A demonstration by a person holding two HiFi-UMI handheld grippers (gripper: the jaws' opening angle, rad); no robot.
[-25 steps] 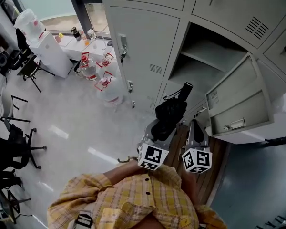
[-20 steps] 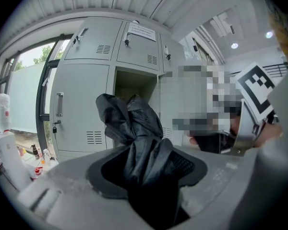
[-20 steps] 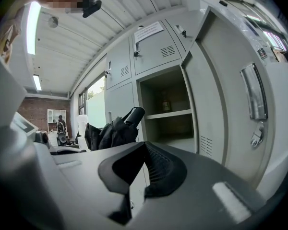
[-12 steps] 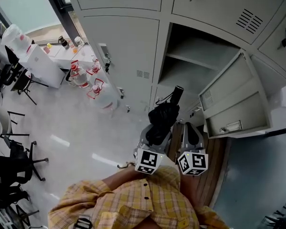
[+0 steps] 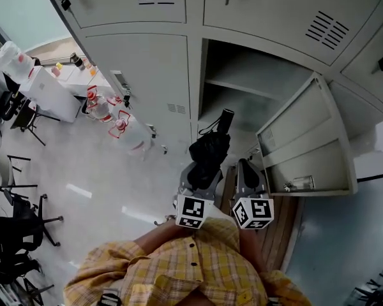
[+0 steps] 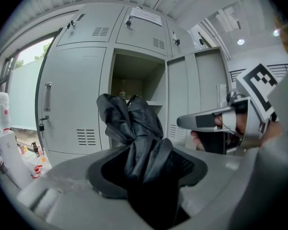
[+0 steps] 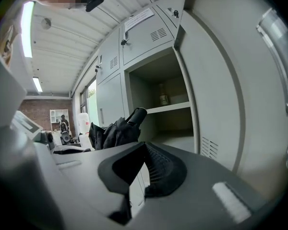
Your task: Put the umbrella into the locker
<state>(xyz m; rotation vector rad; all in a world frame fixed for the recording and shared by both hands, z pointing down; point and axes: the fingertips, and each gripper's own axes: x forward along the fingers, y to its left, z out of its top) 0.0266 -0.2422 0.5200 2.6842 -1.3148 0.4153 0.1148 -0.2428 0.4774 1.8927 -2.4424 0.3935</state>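
- We face a wall of grey lockers; one open locker (image 5: 246, 85) lies ahead of both tools.
- Our left tool (image 5: 203, 173) grips the folded black umbrella (image 5: 209, 150), held just outside the opening.
- Beside it, our right tool (image 5: 244, 171) is clenched on nothing.

A pale, glossy floor (image 5: 83, 171) runs beside a wall of grey metal lockers (image 5: 147, 75). Black office chairs (image 5: 16, 218), a white water dispenser (image 5: 45, 91) and spare water jugs (image 5: 118, 125) stand near a window (image 5: 19, 18). Strip lights (image 7: 27, 20) line the white ceiling (image 7: 72, 37).
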